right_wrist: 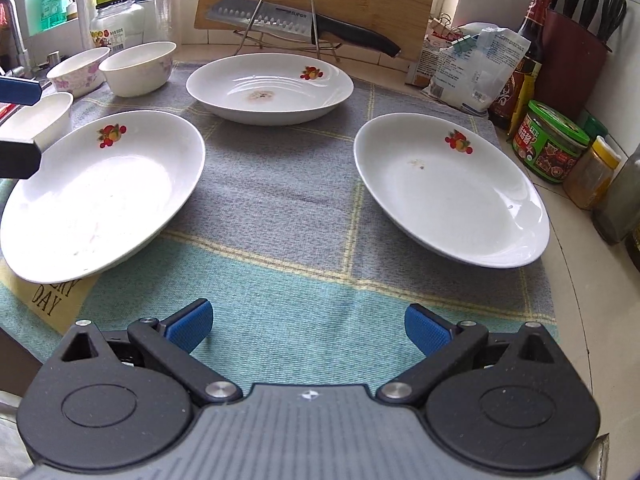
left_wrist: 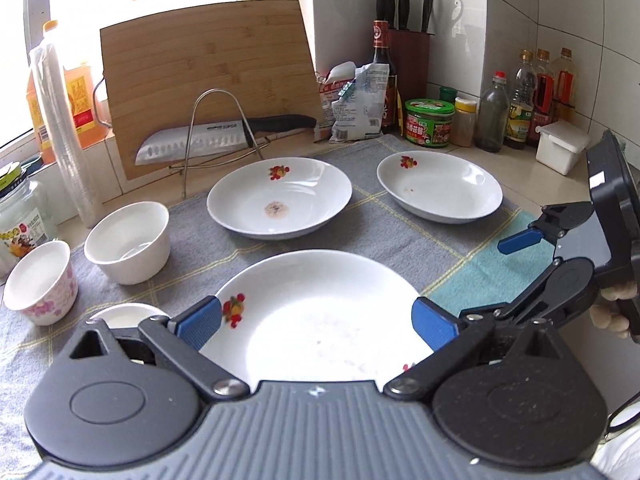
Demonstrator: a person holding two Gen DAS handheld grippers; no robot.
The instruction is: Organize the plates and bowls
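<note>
Both tools spread over the plates, nothing gripped

Left tool (left_wrist: 316,320), spread, straddles the near plate (left_wrist: 320,312); pinch its rim squarely. Right tool (right_wrist: 308,326) gapes over cloth (right_wrist: 304,292); plates at 10, 12, 2 o'clock, bowls (right_wrist: 138,66) beyond.

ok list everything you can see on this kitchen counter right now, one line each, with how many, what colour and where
plates: three, white with fruit print, on the cloth
bowls: three, white, one with pink flowers, left of the plates
cloth: one, grey and teal check, under the dishes
cutting board: one, wooden, leaning at the back
knife: one, steel with black handle, on a wire rack
knife block: one, dark red, back corner
bottles and jars: several, mixed colours, along the right wall
left gripper: blue pads, open over the nearest plate
right gripper: blue pads, open above the cloth
</note>
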